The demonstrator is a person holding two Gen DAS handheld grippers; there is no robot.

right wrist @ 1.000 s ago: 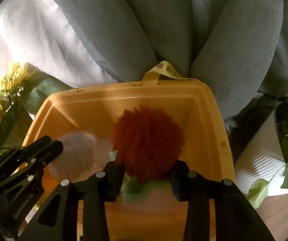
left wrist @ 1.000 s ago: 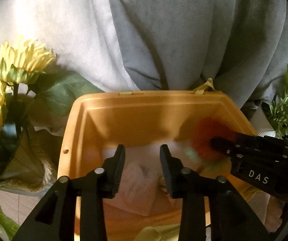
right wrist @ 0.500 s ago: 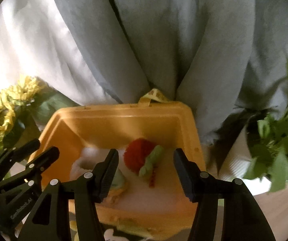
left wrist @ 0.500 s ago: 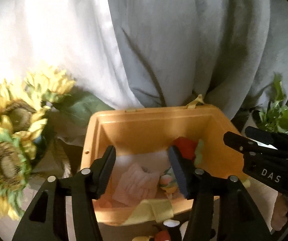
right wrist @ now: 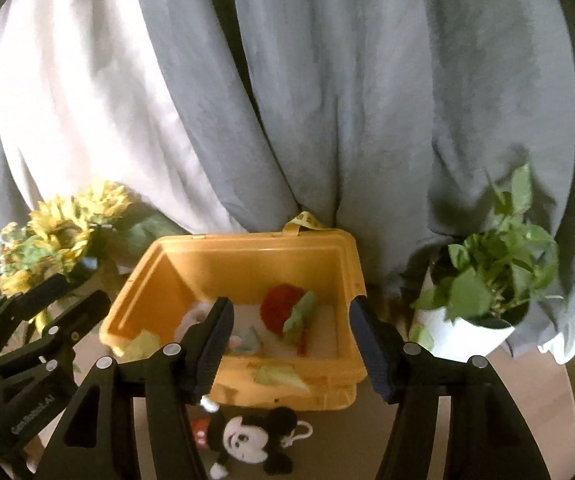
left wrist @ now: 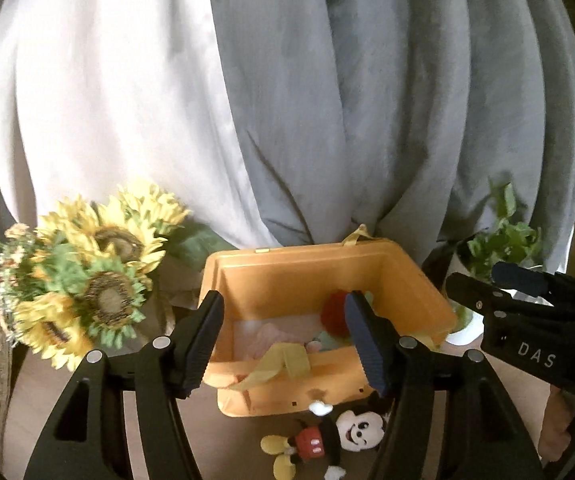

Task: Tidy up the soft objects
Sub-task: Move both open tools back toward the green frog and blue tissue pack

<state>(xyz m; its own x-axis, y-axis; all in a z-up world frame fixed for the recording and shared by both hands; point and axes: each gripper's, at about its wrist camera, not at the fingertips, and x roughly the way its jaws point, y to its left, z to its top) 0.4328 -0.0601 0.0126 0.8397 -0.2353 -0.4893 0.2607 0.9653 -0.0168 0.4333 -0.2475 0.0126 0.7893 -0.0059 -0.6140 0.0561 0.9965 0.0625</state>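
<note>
1. Toy mouse [left wrist: 327, 436] flat on the table [left wrist: 227, 440], just in front of the orange bin [left wrist: 299, 250] and not in it yet.
2. Left tool [left wrist: 285, 300] and right tool [right wrist: 291, 304] both wide open, holding nothing, side by side, up above the near edge of the bin.
3. From both tools, toy mouse down low and closer to the person than the bin, in the space between the two. Shows under the right finger in the left view and under the left finger in the right view. No clear nearer tool.
4. Long way of the toy mouse sideways: head to the right, red shorts to the left. Looks best to come straight down and pinch across the soft middle.
5. Already inside the bin: red fluffy ball [right wrist: 277, 308], green soft piece [right wrist: 301, 314] right beside it, and pink cloth [left wrist: 265, 338]. Yellow strap [left wrist: 287, 360] draped over the front wall.
6. Around the bin: sunflowers [left wrist: 99, 280] to the left, potted plant [right wrist: 495, 264] to the right, and grey and white curtain [right wrist: 327, 100] behind.
7. In the way: only the front wall of the bin, very close to the toy's head, and the hanging strap. Might bump the wall with a finger on the way down. Needs a lift over that wall after the grab.
</note>
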